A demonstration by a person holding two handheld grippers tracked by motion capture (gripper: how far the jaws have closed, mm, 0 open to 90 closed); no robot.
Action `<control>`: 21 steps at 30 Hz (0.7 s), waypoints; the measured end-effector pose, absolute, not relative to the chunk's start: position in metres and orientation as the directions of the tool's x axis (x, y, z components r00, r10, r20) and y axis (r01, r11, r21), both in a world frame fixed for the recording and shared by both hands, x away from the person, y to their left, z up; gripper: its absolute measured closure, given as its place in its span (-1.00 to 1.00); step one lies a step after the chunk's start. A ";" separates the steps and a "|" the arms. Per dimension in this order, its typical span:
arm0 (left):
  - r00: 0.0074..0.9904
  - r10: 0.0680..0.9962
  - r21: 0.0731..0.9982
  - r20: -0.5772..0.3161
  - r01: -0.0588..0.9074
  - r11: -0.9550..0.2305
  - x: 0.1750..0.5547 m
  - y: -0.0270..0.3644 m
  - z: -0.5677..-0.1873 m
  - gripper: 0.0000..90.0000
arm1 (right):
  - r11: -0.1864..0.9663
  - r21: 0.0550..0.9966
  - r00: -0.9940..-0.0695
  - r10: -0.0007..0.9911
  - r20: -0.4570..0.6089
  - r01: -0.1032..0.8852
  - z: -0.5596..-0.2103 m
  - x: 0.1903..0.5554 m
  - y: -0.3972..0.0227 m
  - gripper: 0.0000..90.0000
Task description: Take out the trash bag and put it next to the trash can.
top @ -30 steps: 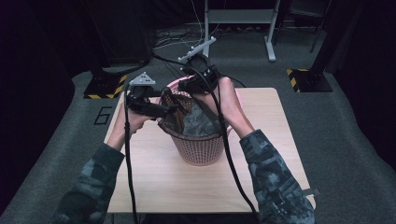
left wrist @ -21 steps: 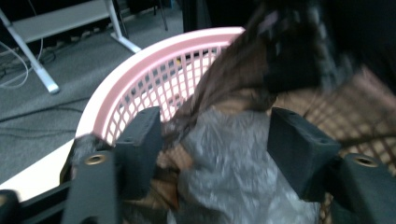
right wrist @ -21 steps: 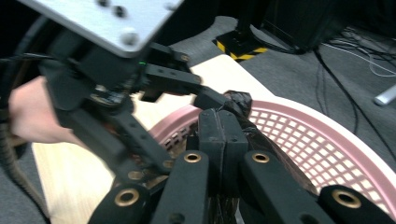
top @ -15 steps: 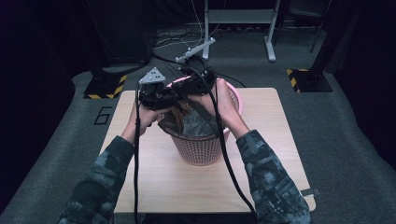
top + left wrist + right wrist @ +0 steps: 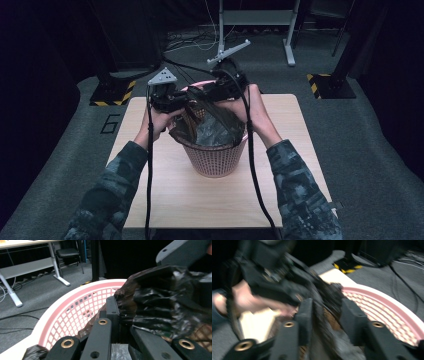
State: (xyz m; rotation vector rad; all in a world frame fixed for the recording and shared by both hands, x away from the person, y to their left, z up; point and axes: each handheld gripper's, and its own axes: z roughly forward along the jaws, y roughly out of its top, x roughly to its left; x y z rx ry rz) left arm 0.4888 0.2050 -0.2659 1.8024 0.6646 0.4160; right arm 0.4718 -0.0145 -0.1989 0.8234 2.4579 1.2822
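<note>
Presently, my left claw sits at the rim of the pink plastic lattice basket, its jaws having just closed and now clamped on the crumpled black plastic bag; the left gripper view shows the film pinched at the jaw tips above the basket's pink rim. My right claw is just beside it, at the far side of the same rim. Its jaws have just been opening and now stand apart, with a fold of the bag between them; the right gripper view is blurred, and I cannot tell whether the pads touch the film. The bag lies partly inside the basket, its upper edge drawn up to both claws. The basket stands upright near the middle of the pale wooden worktop.
</note>
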 end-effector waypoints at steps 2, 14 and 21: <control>0.776 0.629 0.949 -0.045 0.229 -0.216 0.490 0.210 -0.261 1.00 | 0.474 0.796 -0.800 0.600 0.021 0.376 -0.200 0.475 -0.026 0.04; 0.747 0.660 0.965 -0.073 0.220 -0.142 0.495 0.230 -0.233 1.00 | 0.607 0.710 -0.847 0.531 -0.027 0.358 -0.222 0.482 -0.049 -0.48; 0.761 0.640 0.968 -0.103 0.225 -0.111 0.496 0.230 -0.225 1.00 | 0.697 0.603 -0.825 0.555 -0.110 0.389 -0.253 0.488 -0.012 0.09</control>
